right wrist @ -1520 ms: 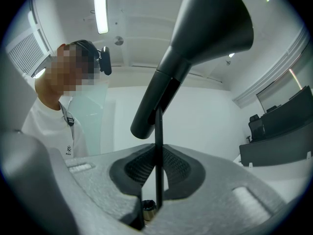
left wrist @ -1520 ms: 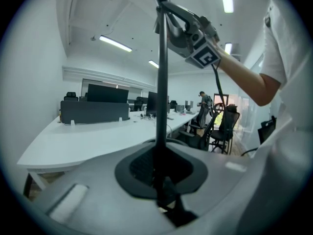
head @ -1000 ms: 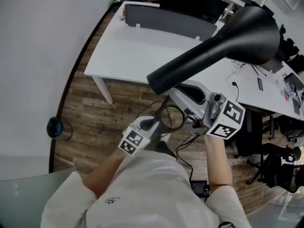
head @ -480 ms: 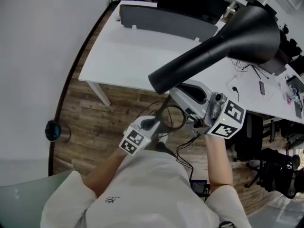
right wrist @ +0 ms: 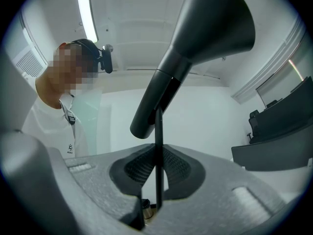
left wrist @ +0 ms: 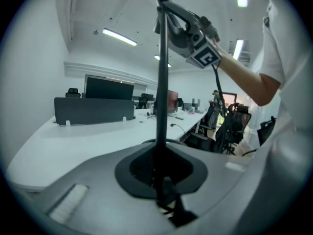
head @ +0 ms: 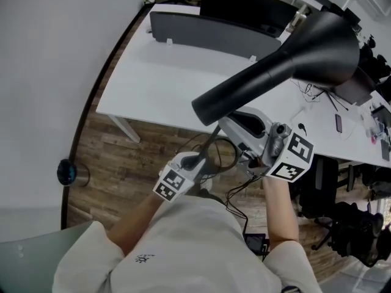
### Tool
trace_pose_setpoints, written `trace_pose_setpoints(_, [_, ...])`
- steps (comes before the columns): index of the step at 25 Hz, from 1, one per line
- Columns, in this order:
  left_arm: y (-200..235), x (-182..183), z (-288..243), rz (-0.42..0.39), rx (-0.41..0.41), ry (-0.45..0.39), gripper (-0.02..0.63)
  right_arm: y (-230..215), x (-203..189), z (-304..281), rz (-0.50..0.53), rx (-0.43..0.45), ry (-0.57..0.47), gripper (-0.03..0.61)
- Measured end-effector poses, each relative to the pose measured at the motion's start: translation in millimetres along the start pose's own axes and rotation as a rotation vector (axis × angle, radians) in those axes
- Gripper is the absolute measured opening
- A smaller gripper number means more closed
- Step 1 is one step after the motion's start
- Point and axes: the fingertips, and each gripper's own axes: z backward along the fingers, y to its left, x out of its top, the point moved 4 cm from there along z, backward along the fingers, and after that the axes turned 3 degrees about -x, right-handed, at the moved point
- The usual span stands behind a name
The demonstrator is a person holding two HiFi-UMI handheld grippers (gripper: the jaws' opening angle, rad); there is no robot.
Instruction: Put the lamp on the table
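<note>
The white table now sits lower and further left in the head view than a second ago. More of its far side shows, while the lamp and both grippers keep the same spot in front of the person.

There is one lamp: a thin black stem with a long black funnel-shaped shade, the wide mouth to the far right. There are two grippers, both on that stem. One grey divider panel stands along the table's far edge, with one dark monitor beyond it. One round dark object sits on the wooden floor at the left by the wall. Several black office chairs crowd the right side.

The left gripper is the nearer and lower one. Its jaws stand narrow, pressed on the stem, which rises straight up between them. The left forearm, in a white sleeve, reaches up from the near left.

The right gripper is higher and to the right, at the end of a bare forearm that reaches away from the body. Its ribbed pads are clamped on the stem just below the narrow end of the shade.

The lamp is held in the air over the floor at the table's near edge, and it does not touch the tabletop. A thin dark cable hangs below the right gripper.
</note>
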Motion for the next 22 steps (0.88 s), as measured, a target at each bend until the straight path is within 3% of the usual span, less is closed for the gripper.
trace_pose_setpoints(22, [35.6, 64.7, -147.8, 0.033, 0.071, 0.000, 0.026, -157.1, 40.8, 65.5, -0.032, 0.071, -0.003, 0.038])
